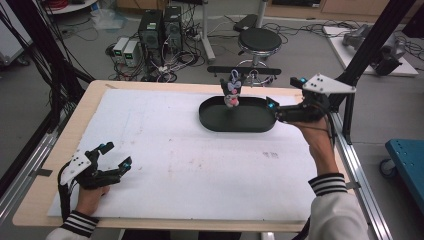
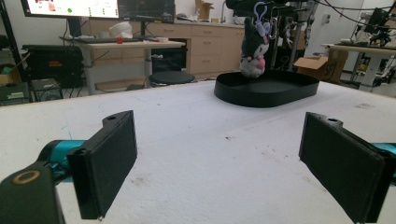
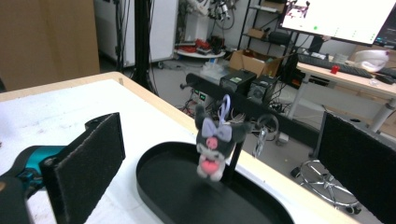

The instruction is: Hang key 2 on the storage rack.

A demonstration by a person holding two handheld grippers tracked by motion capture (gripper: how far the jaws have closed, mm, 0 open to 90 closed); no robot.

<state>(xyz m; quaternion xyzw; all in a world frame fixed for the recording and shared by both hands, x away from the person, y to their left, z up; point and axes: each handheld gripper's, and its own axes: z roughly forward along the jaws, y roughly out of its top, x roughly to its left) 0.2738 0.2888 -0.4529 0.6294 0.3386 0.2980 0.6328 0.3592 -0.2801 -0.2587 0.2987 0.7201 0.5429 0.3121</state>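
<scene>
A small plush toy (image 1: 231, 91) with a black head, purple bow and pink belly hangs by a loop from a black bar (image 1: 245, 70) over the far side of a black oval tray (image 1: 215, 120). My right gripper (image 1: 285, 93) is open just right of the tray, jaws pointing at the toy. In the right gripper view the plush toy (image 3: 212, 148) dangles between and beyond the wide-apart pads (image 3: 88, 163), above the tray (image 3: 177, 191). My left gripper (image 1: 116, 154) rests open at the near left corner; in its view the plush toy (image 2: 253, 49) and tray (image 2: 266, 89) are far ahead.
A white foam mat (image 1: 175, 160) covers the wooden table (image 1: 40, 190). Behind the table stand a black stool (image 1: 259, 41), computer towers (image 1: 160, 27) and loose cables. A black frame strut (image 1: 367, 45) rises at the right, with a blue cart (image 1: 407, 160) beside it.
</scene>
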